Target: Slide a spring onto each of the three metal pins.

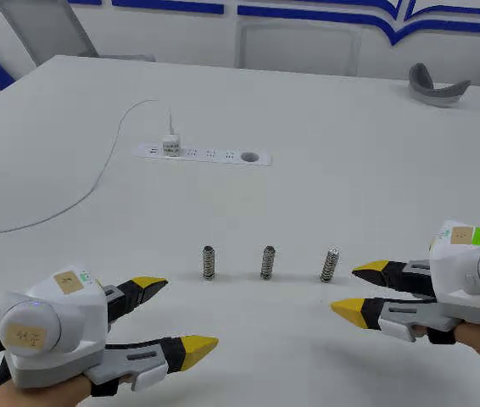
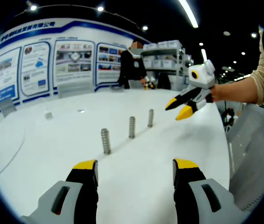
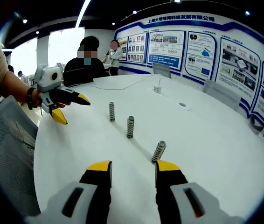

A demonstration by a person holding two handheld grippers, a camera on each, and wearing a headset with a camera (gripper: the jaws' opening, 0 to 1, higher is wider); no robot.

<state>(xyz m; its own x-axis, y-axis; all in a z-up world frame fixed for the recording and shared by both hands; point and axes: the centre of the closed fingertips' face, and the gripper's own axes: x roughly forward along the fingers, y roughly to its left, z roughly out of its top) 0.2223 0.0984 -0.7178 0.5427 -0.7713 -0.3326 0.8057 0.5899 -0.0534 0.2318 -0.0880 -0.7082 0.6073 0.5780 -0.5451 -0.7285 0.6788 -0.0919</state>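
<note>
I am holding all jaws wide, empty. The nearly upright spring (image 1: 330, 265) is standing just ahead of my right gripper (image 1: 344, 289); my left gripper (image 1: 191, 311) is hovering farther off.

Ceiling strips (image 2: 188, 13) at twelve o'clock lit the table (image 1: 350, 170) brightly; springs (image 1: 267, 262) cast faint shadows, fisheye edges bowed.

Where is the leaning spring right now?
In the head view the leaning spring is the rightmost of the row on the white table, beside the middle spring and just left of the open right gripper.
</note>
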